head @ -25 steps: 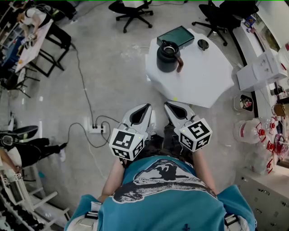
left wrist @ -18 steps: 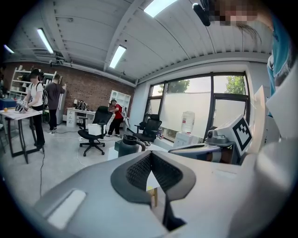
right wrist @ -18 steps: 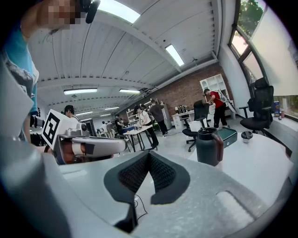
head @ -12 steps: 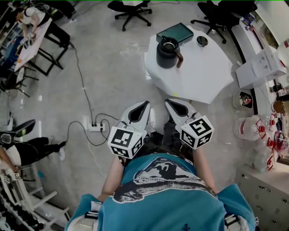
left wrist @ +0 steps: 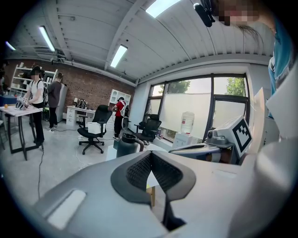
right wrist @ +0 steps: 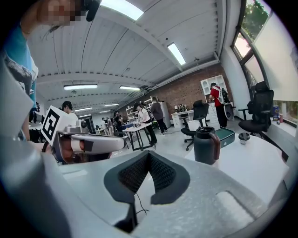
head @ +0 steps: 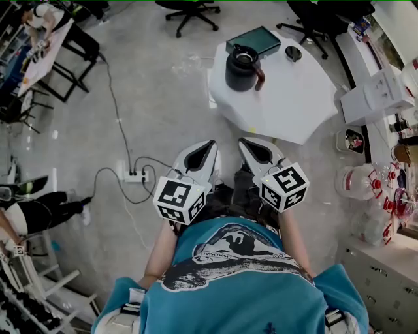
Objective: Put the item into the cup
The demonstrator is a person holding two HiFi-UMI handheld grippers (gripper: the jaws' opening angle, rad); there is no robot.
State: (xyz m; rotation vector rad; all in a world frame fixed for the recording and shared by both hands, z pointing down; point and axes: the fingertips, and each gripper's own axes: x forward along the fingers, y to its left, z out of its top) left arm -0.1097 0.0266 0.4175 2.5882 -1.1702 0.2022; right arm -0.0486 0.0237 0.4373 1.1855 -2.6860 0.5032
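Note:
A dark cup (head: pixel 241 67) with a brown handle and an open top stands at the far side of a white table (head: pixel 294 104). A small dark round item (head: pixel 293 53) lies to its right, and a green box (head: pixel 253 40) sits behind it. My left gripper (head: pixel 210 143) and right gripper (head: pixel 243 141) hang side by side in front of the person's chest, short of the table's near edge. Both are shut and hold nothing. The left gripper view shows the cup (left wrist: pixel 126 144) beyond the left gripper (left wrist: pixel 151 155). The right gripper view shows the cup (right wrist: pixel 206 145) and the item (right wrist: pixel 243 137) past the right gripper (right wrist: pixel 149 155).
A power strip (head: pixel 130 175) with trailing cables lies on the floor to the left. Office chairs (head: pixel 189 8) stand beyond the table. White boxes (head: pixel 375 98) and water bottles (head: pixel 356 182) crowd the right side. People stand at a desk (head: pixel 36 49) far left.
The whole scene has slid slightly up in the head view. Both grippers stay shut and side by side, about the same distance from the table's edge.

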